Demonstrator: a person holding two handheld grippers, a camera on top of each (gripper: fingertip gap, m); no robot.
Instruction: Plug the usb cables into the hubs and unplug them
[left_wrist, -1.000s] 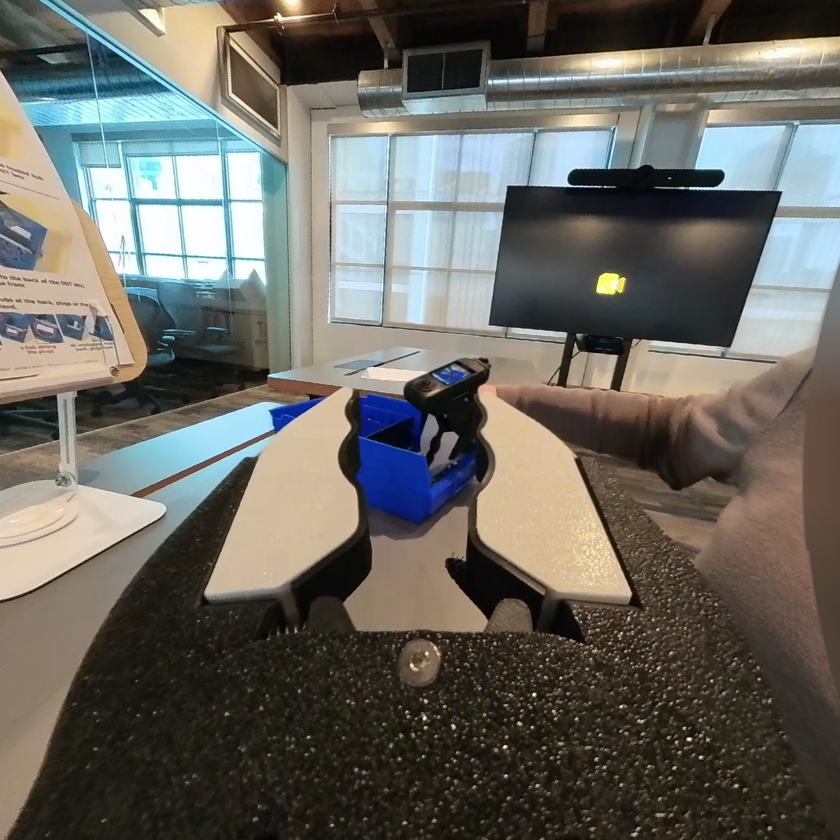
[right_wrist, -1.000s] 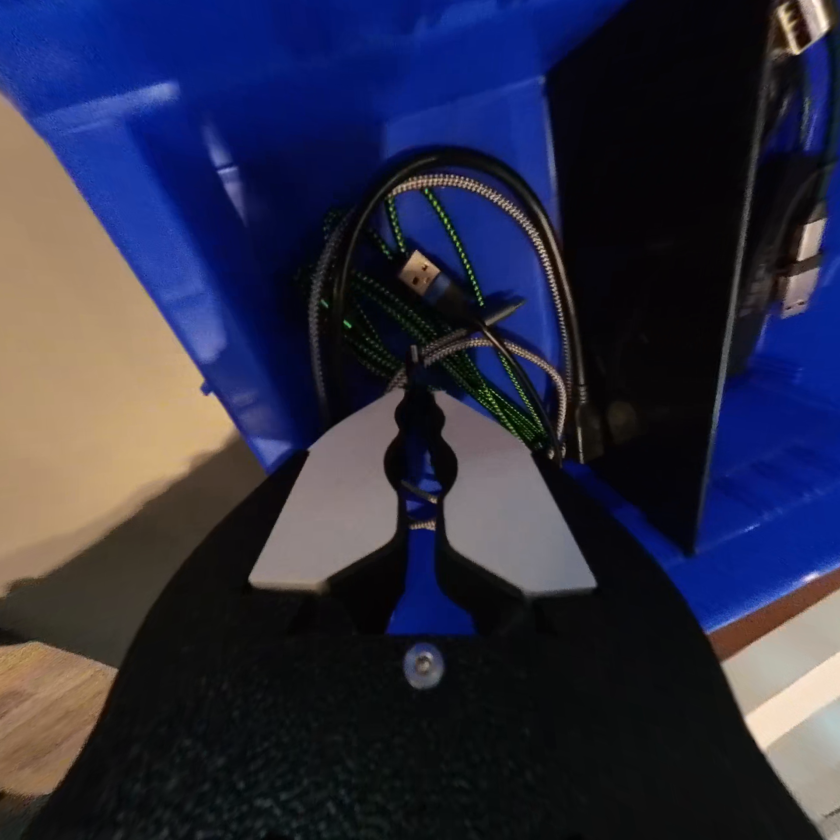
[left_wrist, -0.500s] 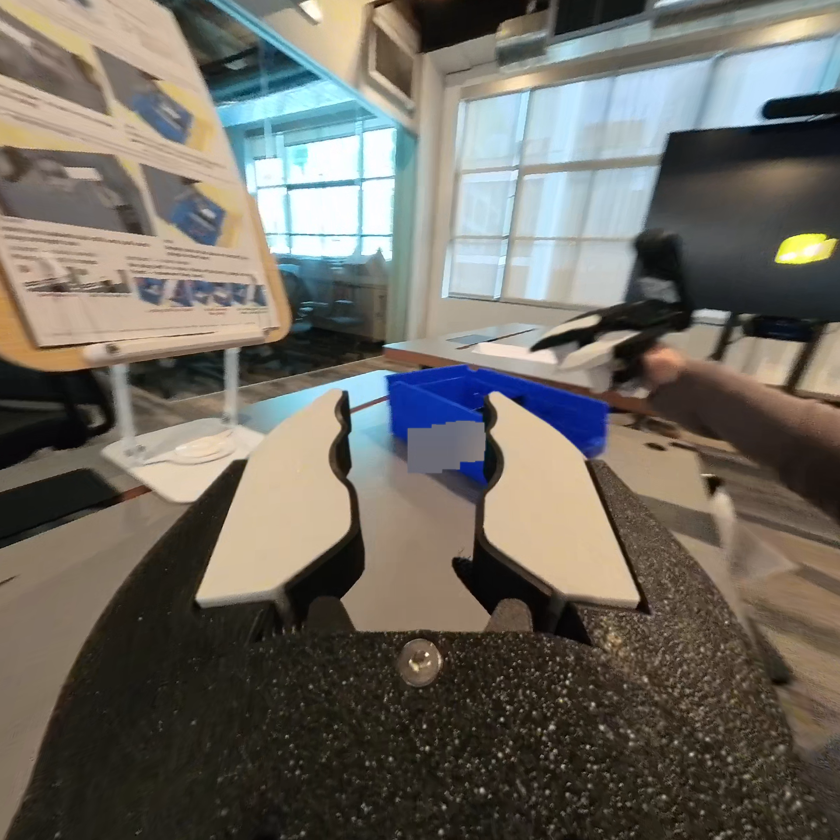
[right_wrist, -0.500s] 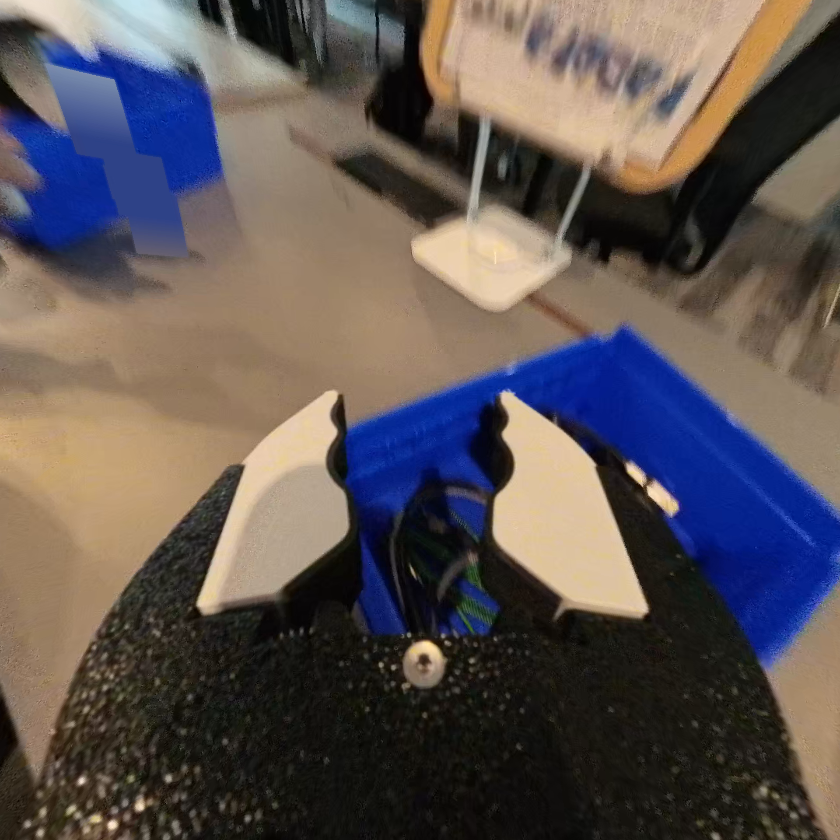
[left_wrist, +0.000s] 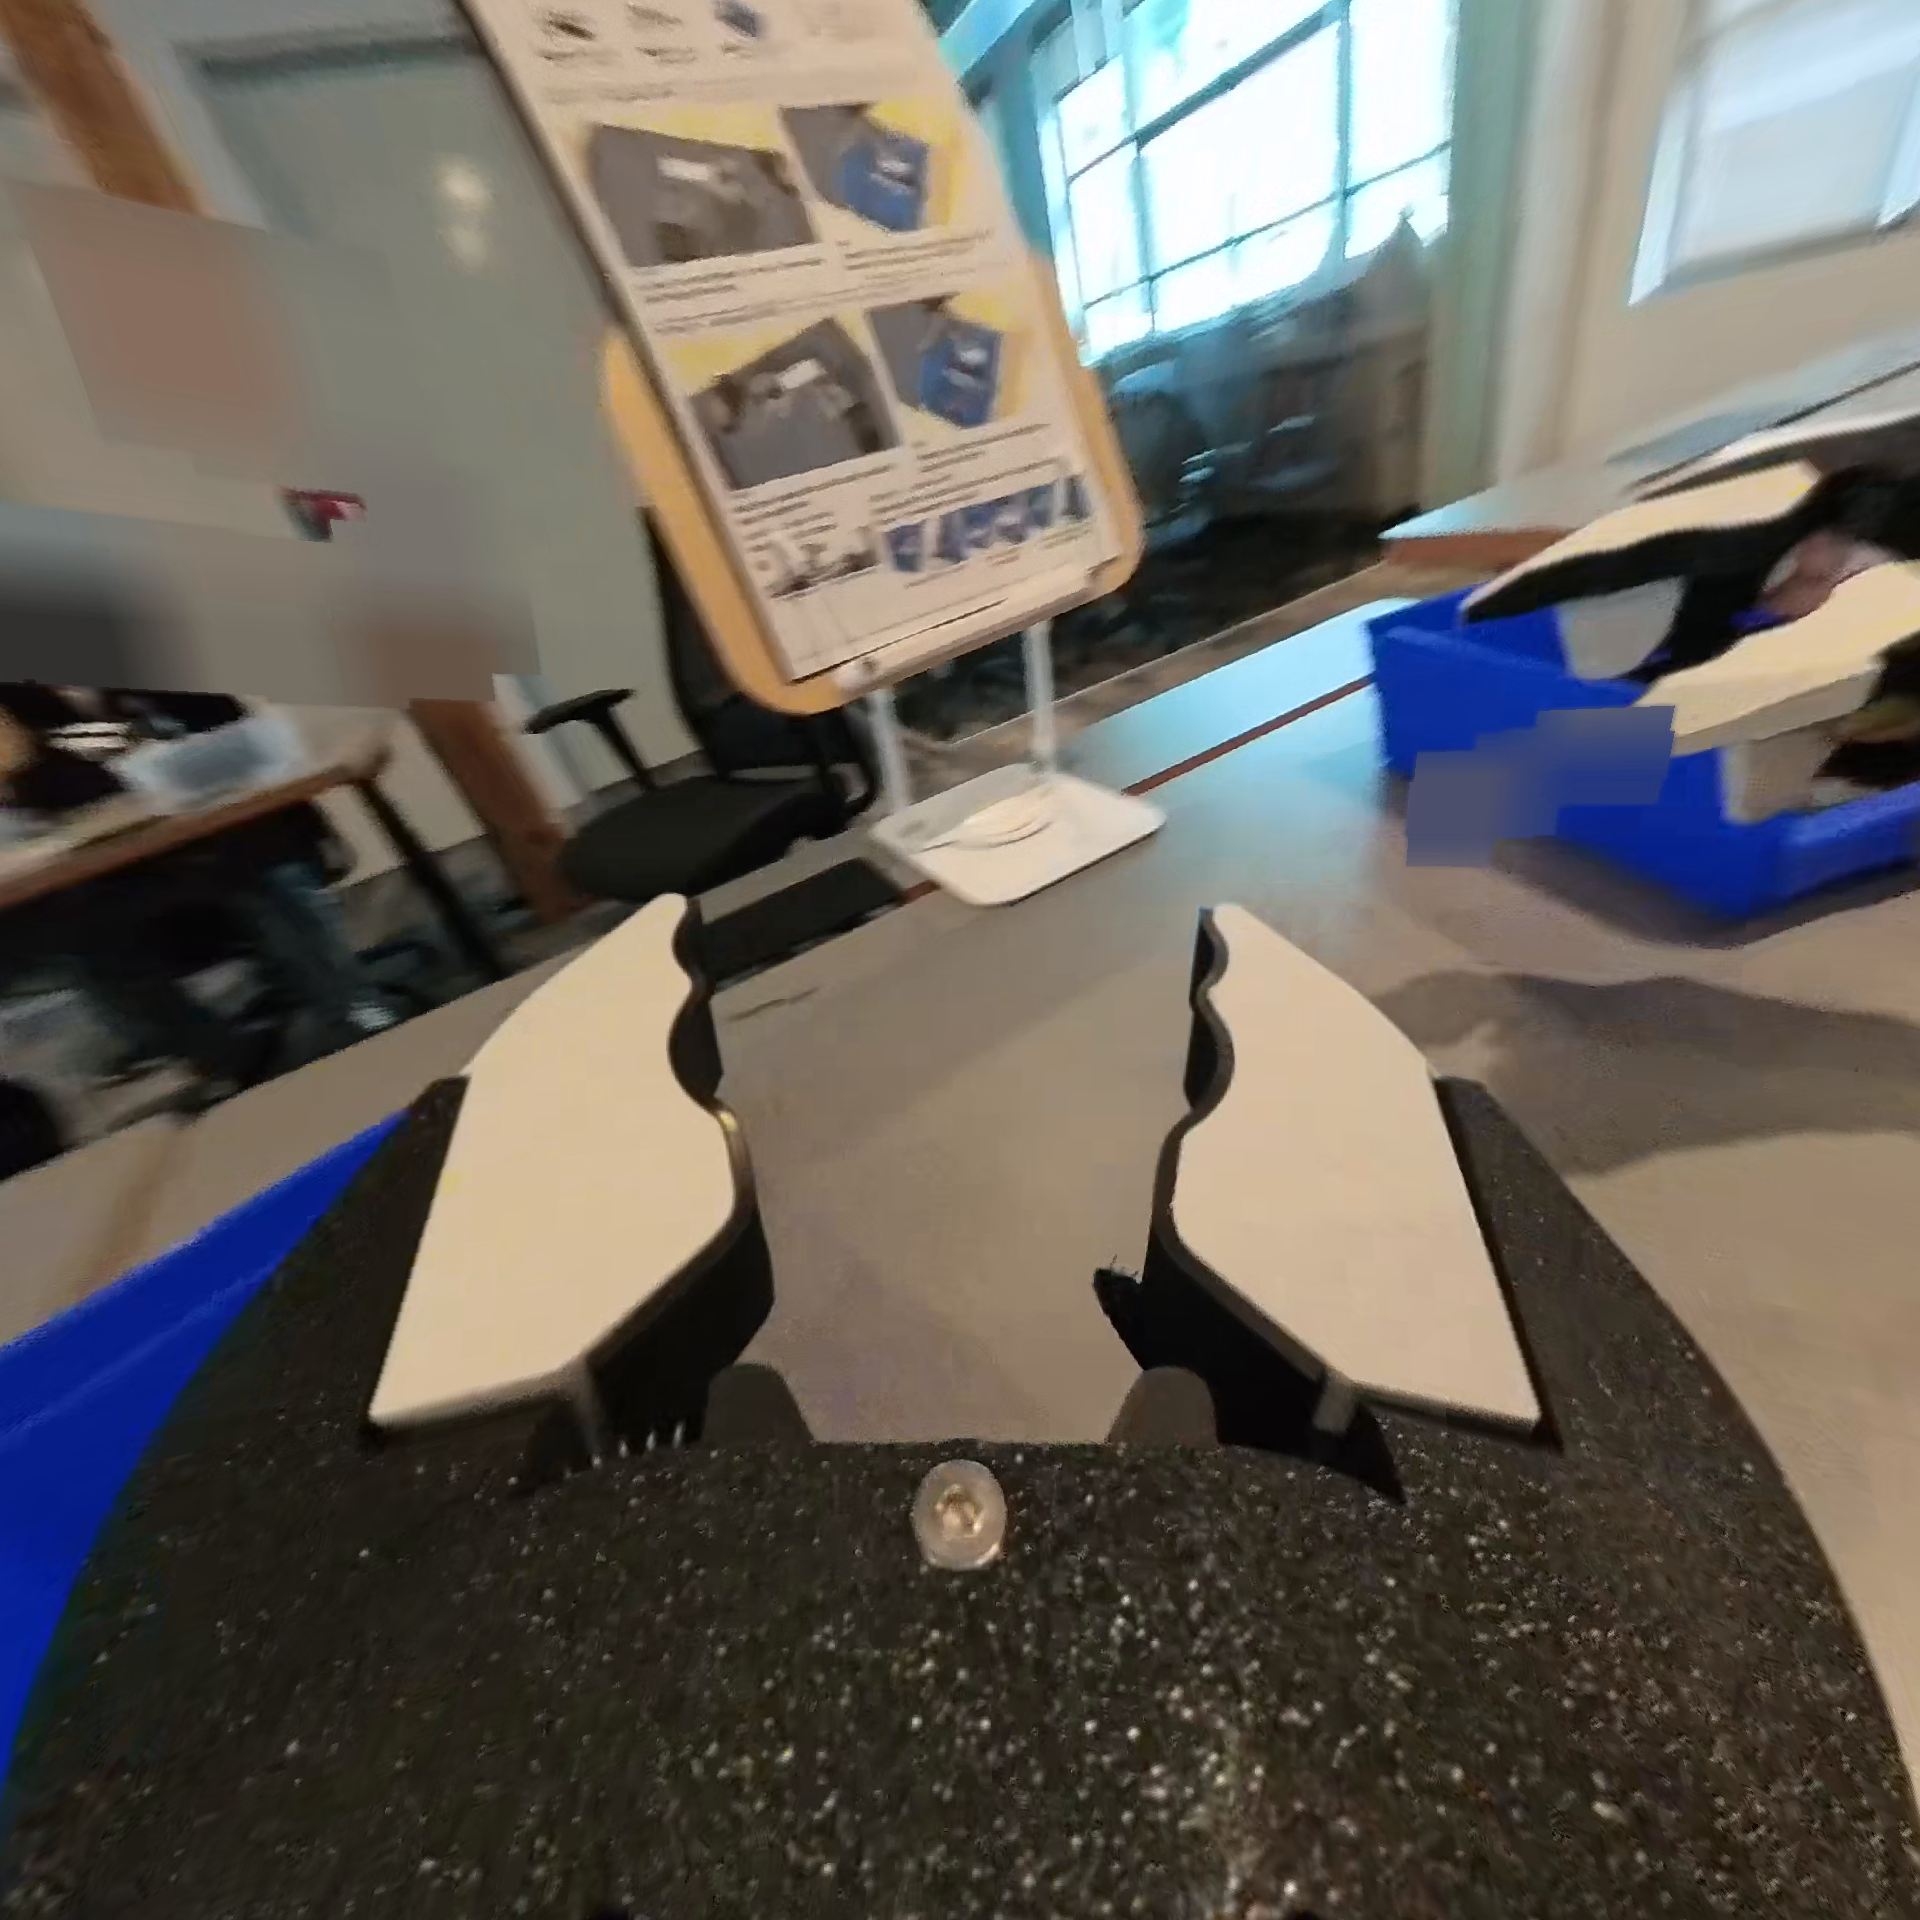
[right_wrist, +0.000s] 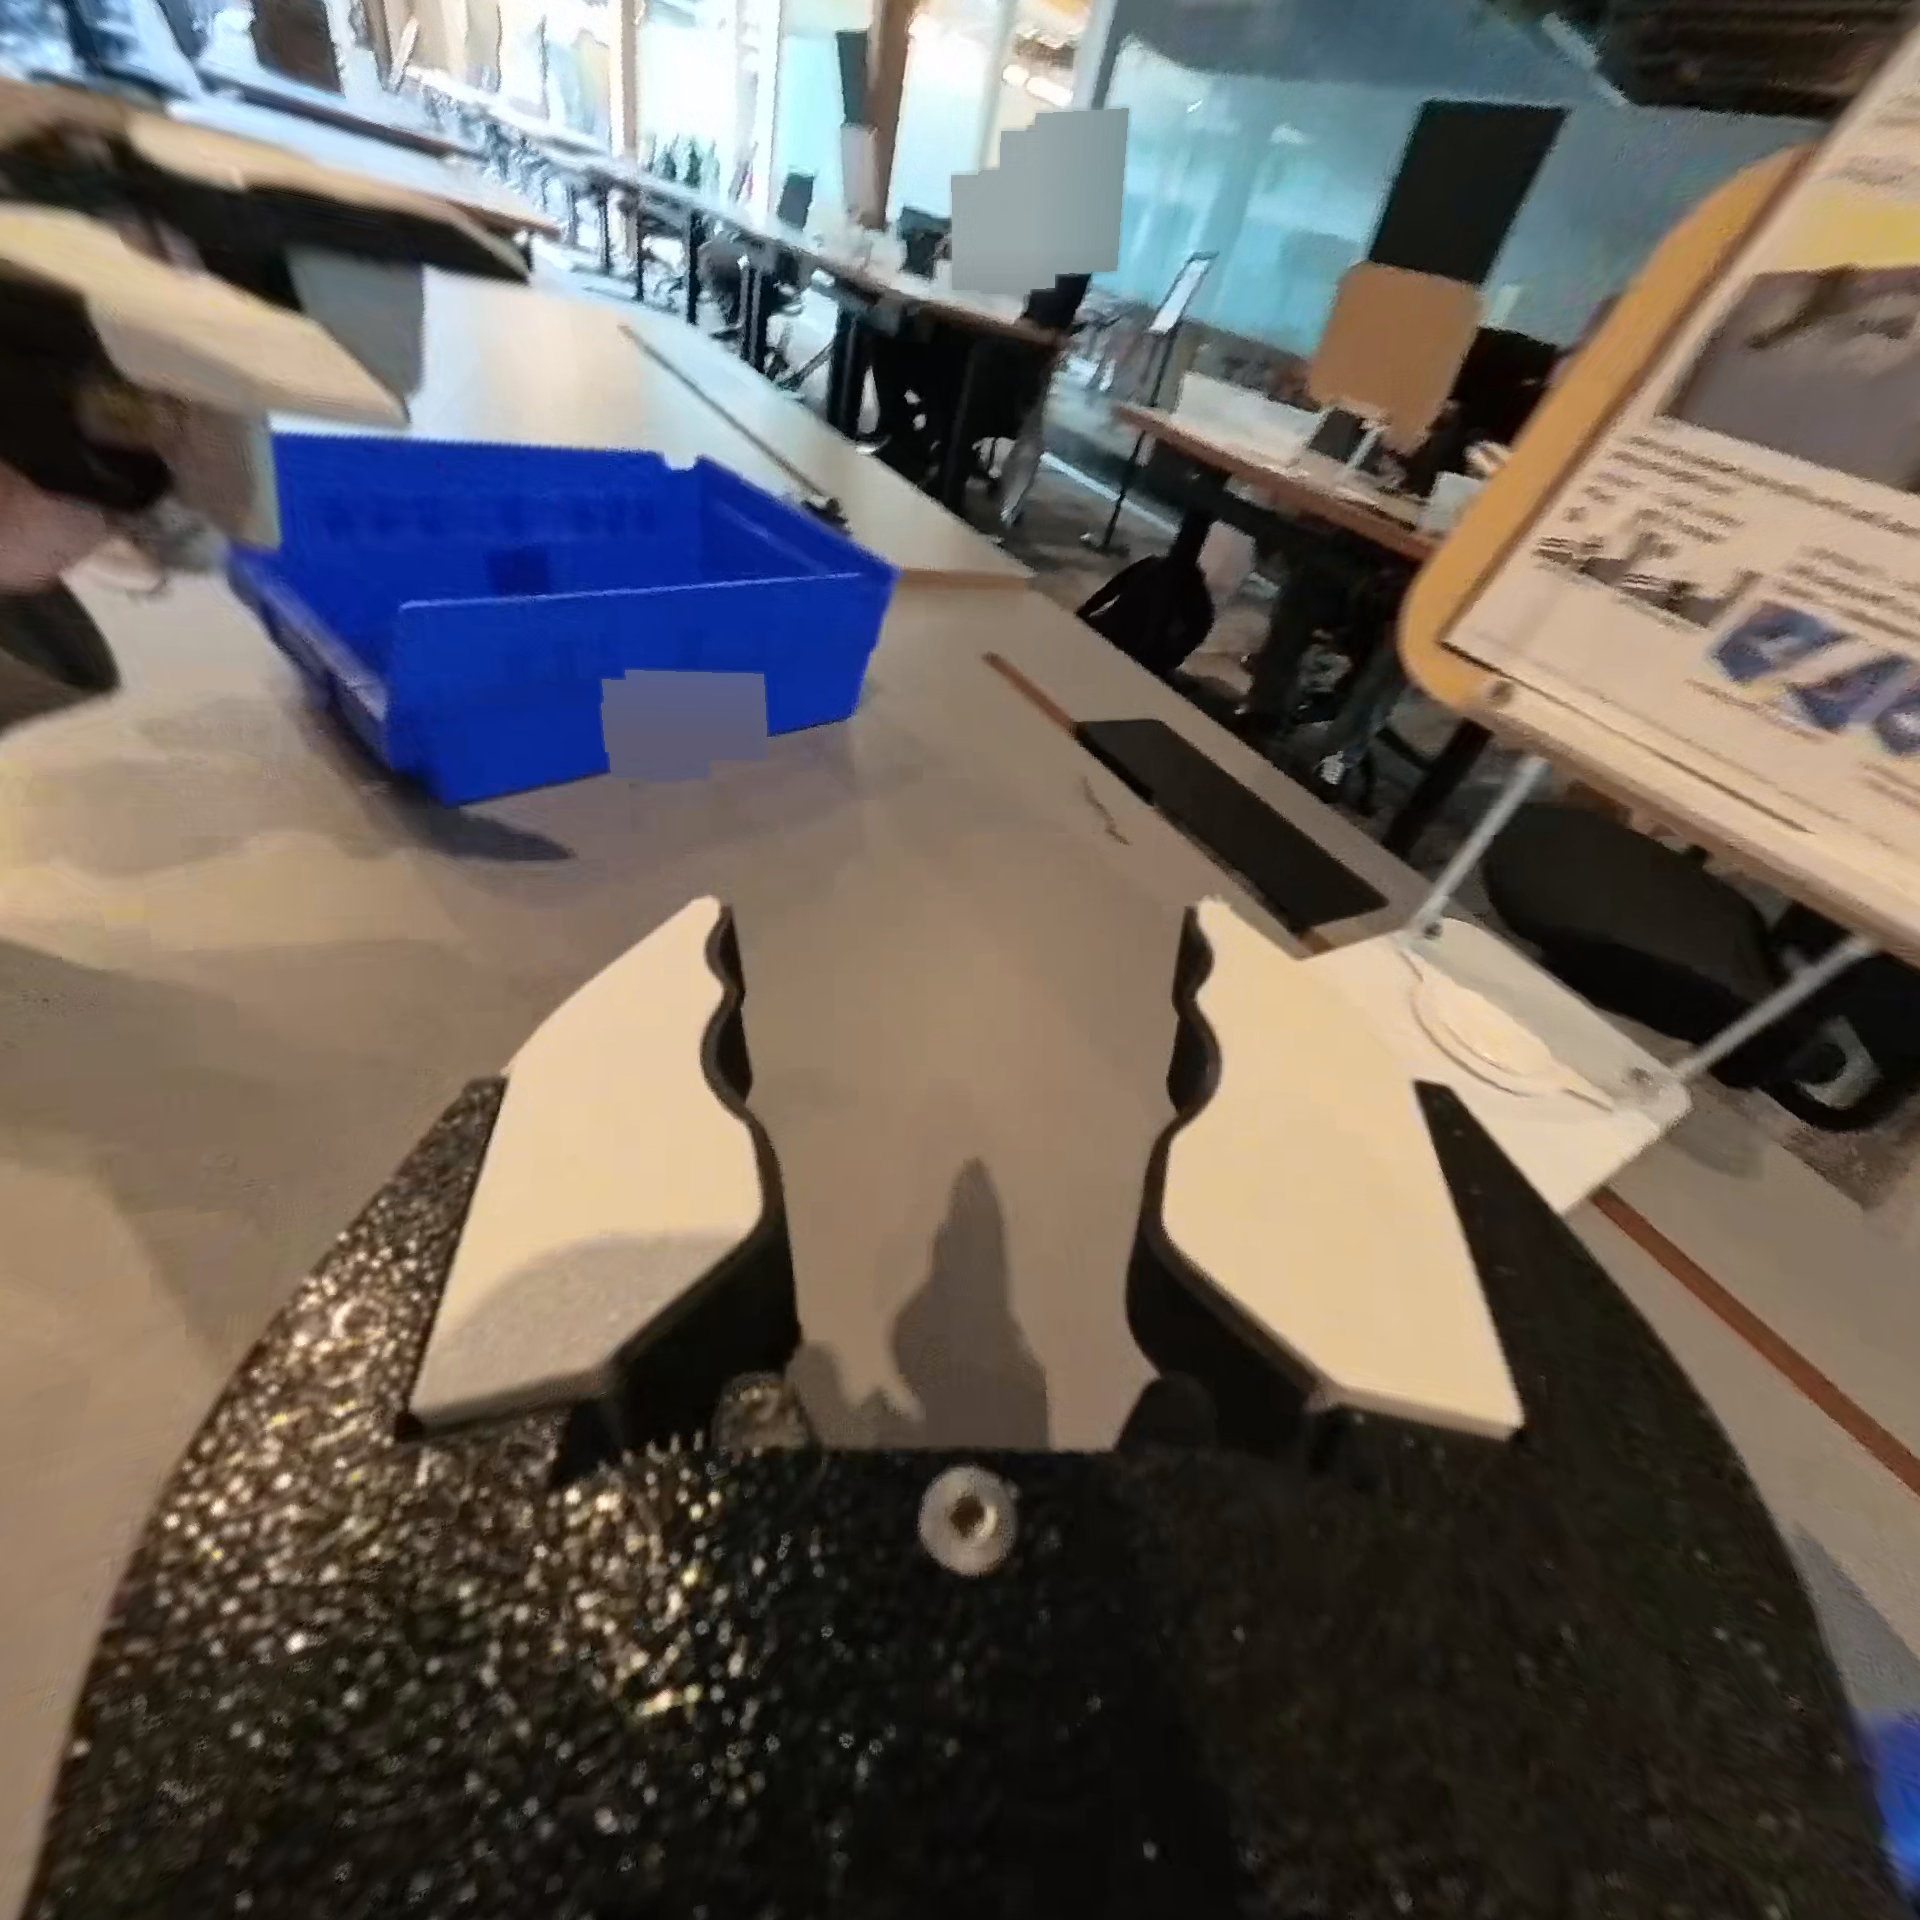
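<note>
My left gripper (left_wrist: 945, 925) is open wide and empty, above the grey table (left_wrist: 935, 1143). My right gripper (right_wrist: 961, 914) is also open and empty over the same table. In the left wrist view the right gripper (left_wrist: 1569, 644) hangs open over a blue bin (left_wrist: 1662, 842) at the far right. In the right wrist view the left gripper (right_wrist: 447, 332) shows at the upper left, beside a second blue bin (right_wrist: 582, 603) whose visible part looks empty. No cable or hub shows in either view. Both views are motion-blurred.
An instruction board (left_wrist: 831, 343) on a white stand base (left_wrist: 1018, 831) stands at the table's far edge; it also shows in the right wrist view (right_wrist: 1714, 520). A blue bin edge (left_wrist: 104, 1403) sits at my lower left. A black office chair (left_wrist: 707, 810) and other tables lie beyond.
The right gripper let go of the cables, lifted out of the blue bin and opened wide. The left gripper swung left toward the instruction board and opened wider.
</note>
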